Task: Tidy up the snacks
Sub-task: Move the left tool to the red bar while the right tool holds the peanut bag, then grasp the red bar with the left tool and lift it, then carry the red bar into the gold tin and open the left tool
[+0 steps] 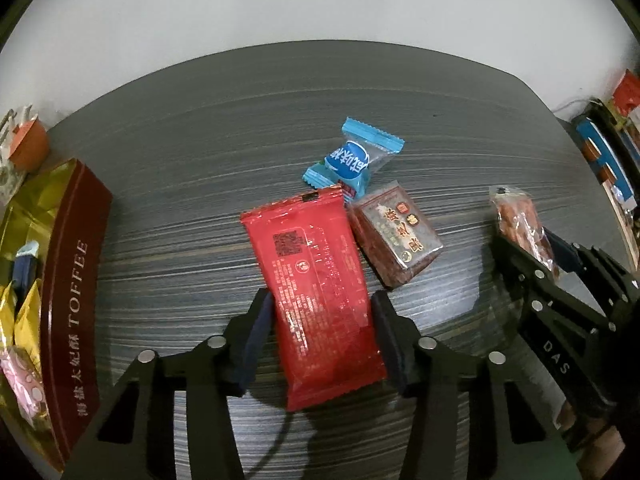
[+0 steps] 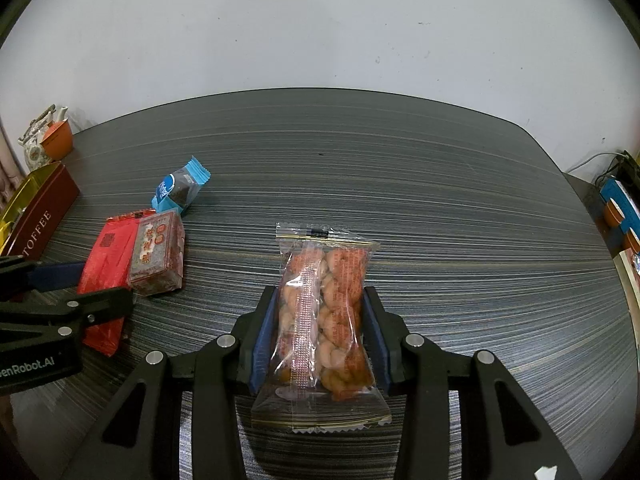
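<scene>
Here, left tool (image 1: 320, 332) pinching one red packet (image 1: 320, 292), right tool (image 2: 320, 332) pinching one clear snack pack (image 2: 324, 320), two more snacks.

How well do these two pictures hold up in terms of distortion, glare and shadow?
Left wrist view: strong fisheye bend of the table edge, glare spots on the red packet, and a dark shadow under it. Right wrist view: the same curvature, dark corners, and sheen on the clear snack bag.
</scene>
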The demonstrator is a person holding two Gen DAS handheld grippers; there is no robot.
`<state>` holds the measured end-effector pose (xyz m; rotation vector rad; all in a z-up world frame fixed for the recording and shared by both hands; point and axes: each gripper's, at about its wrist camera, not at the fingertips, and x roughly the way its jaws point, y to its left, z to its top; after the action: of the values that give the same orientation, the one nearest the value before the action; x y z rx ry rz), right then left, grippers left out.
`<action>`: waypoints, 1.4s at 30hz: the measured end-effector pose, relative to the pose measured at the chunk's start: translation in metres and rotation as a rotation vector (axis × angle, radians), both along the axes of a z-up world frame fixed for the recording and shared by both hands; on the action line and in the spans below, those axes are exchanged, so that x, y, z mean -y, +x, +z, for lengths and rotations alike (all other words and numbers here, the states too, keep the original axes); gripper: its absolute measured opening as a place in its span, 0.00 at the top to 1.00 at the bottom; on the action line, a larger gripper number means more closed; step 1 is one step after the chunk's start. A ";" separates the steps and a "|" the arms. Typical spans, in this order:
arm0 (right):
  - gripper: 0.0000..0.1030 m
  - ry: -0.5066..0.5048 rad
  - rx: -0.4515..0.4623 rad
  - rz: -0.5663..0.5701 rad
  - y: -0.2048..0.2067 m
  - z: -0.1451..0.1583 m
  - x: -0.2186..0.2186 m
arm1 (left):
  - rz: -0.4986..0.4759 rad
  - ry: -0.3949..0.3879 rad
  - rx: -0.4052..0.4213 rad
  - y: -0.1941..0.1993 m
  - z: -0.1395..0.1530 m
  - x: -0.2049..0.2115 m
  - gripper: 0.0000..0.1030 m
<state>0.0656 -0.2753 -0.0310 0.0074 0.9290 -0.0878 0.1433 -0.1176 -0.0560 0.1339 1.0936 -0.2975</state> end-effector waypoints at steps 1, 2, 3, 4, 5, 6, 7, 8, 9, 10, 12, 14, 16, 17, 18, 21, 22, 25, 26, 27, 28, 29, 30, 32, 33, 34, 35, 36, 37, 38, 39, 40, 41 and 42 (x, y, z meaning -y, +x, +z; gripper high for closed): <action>0.62 0.000 0.000 0.000 0.000 0.000 0.000 | -0.008 0.004 0.002 -0.001 0.000 0.000 0.53; 0.62 0.000 0.000 0.000 0.000 0.000 0.000 | -0.015 0.009 0.007 -0.003 0.000 0.000 0.53; 0.62 0.001 0.000 0.000 0.000 0.000 0.000 | -0.020 0.013 0.010 -0.004 0.000 0.000 0.53; 0.62 0.001 0.000 0.000 0.000 0.000 0.000 | -0.025 0.014 0.012 -0.005 0.001 0.000 0.53; 0.62 0.000 0.000 0.000 0.000 0.000 0.000 | -0.031 0.013 0.012 -0.007 0.001 -0.001 0.53; 0.62 0.001 0.000 0.000 0.000 0.000 0.000 | -0.035 0.013 0.012 -0.012 0.001 -0.004 0.53; 0.62 0.001 0.000 0.000 0.000 0.000 0.000 | -0.038 0.015 0.011 -0.014 0.002 -0.005 0.53; 0.62 0.001 0.000 0.000 0.000 0.000 0.000 | -0.038 0.015 0.011 -0.017 0.002 -0.007 0.53; 0.62 0.001 0.000 0.000 -0.001 0.000 0.000 | -0.040 0.013 0.009 -0.019 0.002 -0.009 0.54; 0.62 0.001 0.000 -0.001 0.000 0.000 0.000 | -0.040 0.010 0.005 -0.020 0.003 -0.010 0.54; 0.62 0.001 0.000 -0.001 0.000 -0.001 0.000 | -0.035 0.001 -0.002 -0.021 0.004 -0.013 0.54; 0.62 0.001 0.000 -0.001 0.000 -0.001 0.000 | -0.034 -0.006 -0.003 -0.025 0.006 -0.017 0.54; 0.62 0.001 0.000 -0.001 0.000 -0.001 0.000 | -0.033 -0.004 0.006 -0.028 0.010 -0.021 0.54; 0.62 0.001 0.000 -0.001 -0.001 -0.001 0.000 | -0.034 -0.002 0.010 -0.030 0.011 -0.022 0.54; 0.62 0.001 0.000 -0.001 0.000 -0.001 0.000 | -0.034 0.001 0.016 -0.033 0.014 -0.022 0.54; 0.62 0.001 0.000 -0.001 -0.001 -0.001 0.001 | -0.036 -0.009 0.025 -0.037 0.020 -0.024 0.54; 0.62 0.001 0.000 -0.001 -0.001 -0.001 0.001 | -0.035 -0.013 0.028 -0.038 0.023 -0.025 0.54; 0.62 0.002 0.000 -0.002 -0.001 -0.001 0.001 | -0.032 -0.012 0.040 -0.042 0.031 -0.031 0.54; 0.62 0.002 0.001 -0.002 -0.001 -0.001 0.001 | -0.032 -0.011 0.044 -0.047 0.032 -0.030 0.54; 0.62 0.002 0.001 -0.002 -0.001 -0.001 0.001 | -0.032 -0.011 0.050 -0.048 0.035 -0.032 0.54; 0.62 0.002 0.001 -0.002 -0.001 -0.001 0.000 | -0.029 -0.011 0.056 -0.049 0.039 -0.034 0.54; 0.62 0.002 0.001 -0.002 -0.001 -0.001 0.000 | -0.029 -0.010 0.063 -0.050 0.042 -0.034 0.54; 0.62 0.002 0.001 -0.002 -0.001 -0.001 0.000 | -0.026 -0.010 0.078 -0.051 0.048 -0.037 0.54; 0.62 0.002 0.001 -0.002 0.000 -0.001 0.000 | -0.025 -0.012 0.093 -0.054 0.054 -0.042 0.54; 0.62 0.002 0.001 -0.002 0.000 -0.001 0.000 | -0.022 -0.014 0.101 -0.054 0.059 -0.049 0.54; 0.62 0.002 0.001 -0.002 0.000 -0.001 0.000 | -0.018 -0.015 0.107 -0.055 0.062 -0.053 0.54; 0.62 0.002 0.001 -0.002 0.000 0.000 0.000 | -0.012 -0.016 0.112 -0.054 0.065 -0.057 0.54; 0.62 0.002 0.001 -0.002 0.000 0.000 0.000 | -0.007 -0.017 0.115 -0.054 0.068 -0.062 0.54; 0.62 0.002 0.001 -0.002 0.000 0.000 0.000 | 0.001 -0.016 0.117 -0.052 0.072 -0.064 0.54; 0.62 0.002 0.001 -0.002 -0.001 0.000 0.000 | 0.011 -0.016 0.121 -0.052 0.075 -0.070 0.54; 0.62 0.002 0.001 -0.002 -0.001 0.000 0.000 | 0.015 -0.017 0.123 -0.052 0.078 -0.075 0.54; 0.62 0.002 0.001 -0.002 -0.001 0.000 0.000 | 0.020 -0.018 0.128 -0.053 0.081 -0.080 0.54; 0.62 0.002 0.001 -0.002 -0.001 0.000 0.000 | 0.029 -0.017 0.133 -0.053 0.085 -0.085 0.54; 0.62 0.002 0.001 -0.002 -0.001 0.000 0.000 | 0.041 -0.011 0.139 -0.052 0.088 -0.090 0.54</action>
<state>0.0647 -0.2756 -0.0315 0.0107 0.9284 -0.0888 0.0917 -0.0273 0.0319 0.1208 0.9554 -0.2536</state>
